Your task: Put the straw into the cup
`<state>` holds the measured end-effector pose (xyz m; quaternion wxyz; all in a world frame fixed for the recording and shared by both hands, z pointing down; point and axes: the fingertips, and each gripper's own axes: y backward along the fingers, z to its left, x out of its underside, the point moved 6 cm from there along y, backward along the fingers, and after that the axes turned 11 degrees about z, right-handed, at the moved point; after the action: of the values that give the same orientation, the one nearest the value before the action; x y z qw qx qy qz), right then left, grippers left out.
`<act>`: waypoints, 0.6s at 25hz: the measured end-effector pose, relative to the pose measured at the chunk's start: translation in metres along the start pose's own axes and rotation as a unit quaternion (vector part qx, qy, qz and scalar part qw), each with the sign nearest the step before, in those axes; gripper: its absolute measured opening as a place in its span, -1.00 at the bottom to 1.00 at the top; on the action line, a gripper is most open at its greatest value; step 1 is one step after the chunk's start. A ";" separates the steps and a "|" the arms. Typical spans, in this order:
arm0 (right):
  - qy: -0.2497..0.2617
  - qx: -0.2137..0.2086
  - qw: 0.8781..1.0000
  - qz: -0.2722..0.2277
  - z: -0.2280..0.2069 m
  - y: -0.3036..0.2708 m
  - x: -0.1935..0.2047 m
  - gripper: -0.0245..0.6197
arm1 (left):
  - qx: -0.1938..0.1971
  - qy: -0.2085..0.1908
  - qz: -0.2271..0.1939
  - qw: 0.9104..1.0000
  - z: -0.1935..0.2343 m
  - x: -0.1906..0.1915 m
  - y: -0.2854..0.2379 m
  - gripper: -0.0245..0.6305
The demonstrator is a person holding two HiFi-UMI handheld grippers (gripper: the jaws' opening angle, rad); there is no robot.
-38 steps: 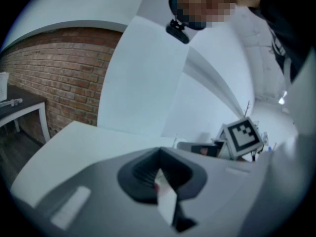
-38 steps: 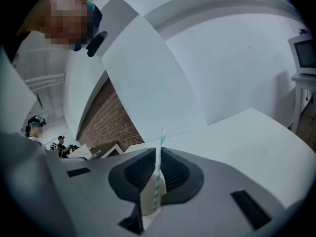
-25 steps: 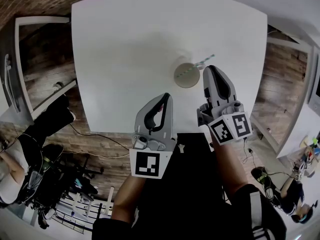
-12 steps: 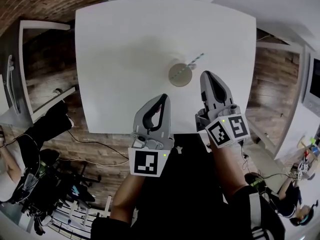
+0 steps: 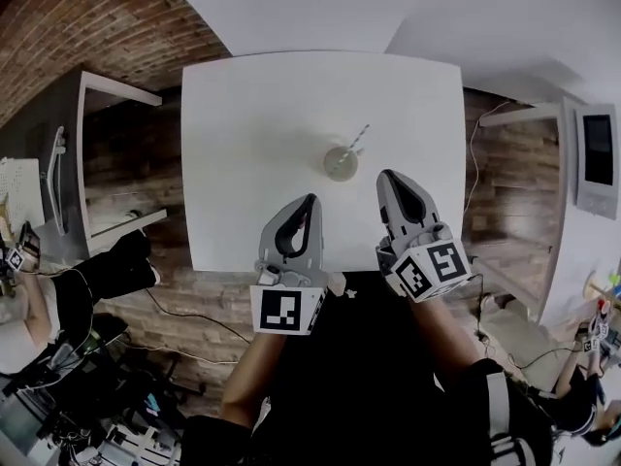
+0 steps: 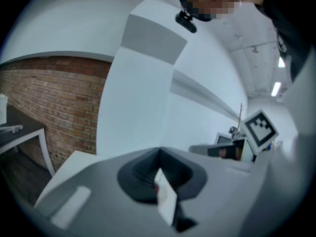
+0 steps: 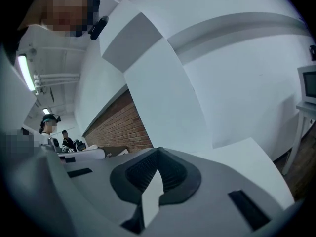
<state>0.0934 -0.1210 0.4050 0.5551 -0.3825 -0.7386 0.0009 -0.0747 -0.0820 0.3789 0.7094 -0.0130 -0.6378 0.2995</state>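
Note:
A pale cup (image 5: 341,162) stands on the white table (image 5: 252,153) in the head view, with a striped straw (image 5: 359,138) leaning out of it toward the upper right. My left gripper (image 5: 309,202) is held near the table's front edge, below and left of the cup, its jaws shut and empty. My right gripper (image 5: 390,179) hovers just right of and below the cup, also shut with nothing in it. Both gripper views point up at wall and ceiling; in them the left gripper (image 6: 159,154) and the right gripper (image 7: 158,152) show closed jaws, and neither cup nor straw appears.
A brick wall (image 5: 87,27) and a side desk (image 5: 107,153) lie to the left, a white shelf with a monitor (image 5: 594,158) to the right. Cables and chairs crowd the floor (image 5: 87,377) at lower left. People stand far off in the right gripper view.
The camera view has pulled back and up, so table and cup look smaller. Both grippers have drawn back toward the table's front edge; the straw stays in the cup.

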 end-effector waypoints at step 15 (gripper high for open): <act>0.045 -0.011 0.997 -0.066 0.062 0.094 -0.021 -0.90 | -0.003 -0.051 -0.046 0.998 -0.037 -0.026 0.069 -0.92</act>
<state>0.0977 -0.0400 0.3239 0.5825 -0.3386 -0.7364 -0.0615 -0.0697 -0.0233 0.3211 0.6886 0.0293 -0.6745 0.2648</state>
